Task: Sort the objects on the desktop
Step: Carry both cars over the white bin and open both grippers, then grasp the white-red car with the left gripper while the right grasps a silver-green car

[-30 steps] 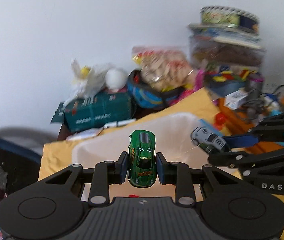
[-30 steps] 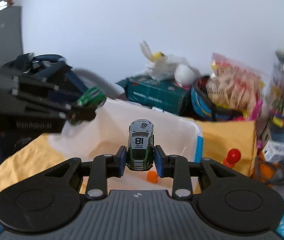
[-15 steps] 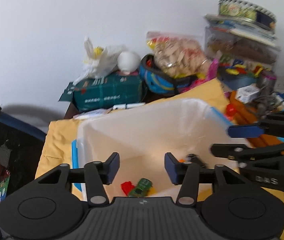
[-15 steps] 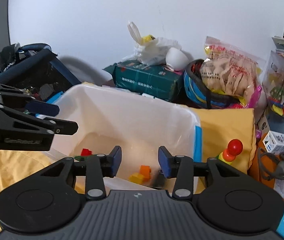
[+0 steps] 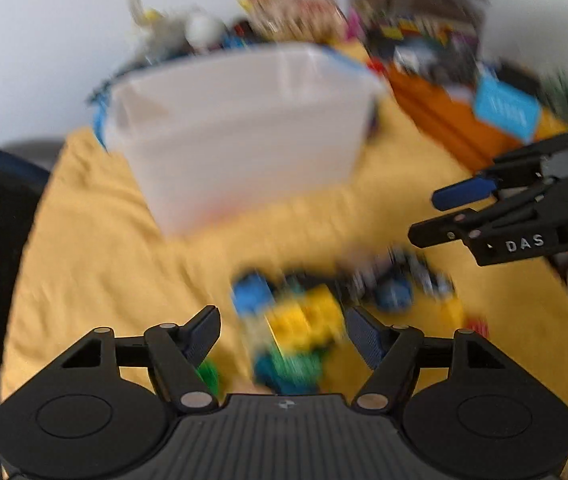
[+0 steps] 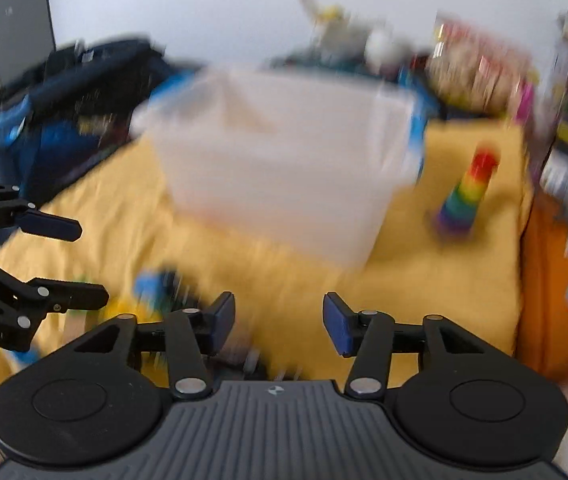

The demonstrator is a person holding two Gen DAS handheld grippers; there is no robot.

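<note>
- Toys [image 5: 303, 320]: a blurred heap of small pieces, blue, yellow and green, lying on the yellow cloth [image 5: 96, 248] in front of the bin; individual items too smeared to name.
- Left gripper [image 5: 282, 330]: jaws opening, spread wide, nothing pressed between the pads; the yellow and blue part of the heap lies in line with the gap, beyond and below the fingertips. Contact cannot be told.
- Right gripper [image 6: 278, 320]: jaws opening, moderately apart, nothing between them; bare yellow cloth shows through the gap, with dark blurred pieces just below the left finger. In the left wrist view it hangs to the right of the heap, above it.
- Storage bin [image 5: 240, 136]: translucent white plastic with a blue rim edge, standing on the cloth beyond the heap, well apart from both pairs of jaws.
- Rainbow stacking toy [image 6: 465, 196]: upright cone of coloured rings with a red top, on the cloth to the right of the bin.
- Surface: yellow cloth, wrinkled, covering the table; an orange strip [image 5: 443, 124] runs along its right side.
- Room: plain white wall [image 6: 204, 4]; clutter of bags and boxes behind the bin, blurred; dark blue bag [image 6: 64, 120] at the left; grey cabinet [image 6: 16, 28] in the far left corner.
</note>
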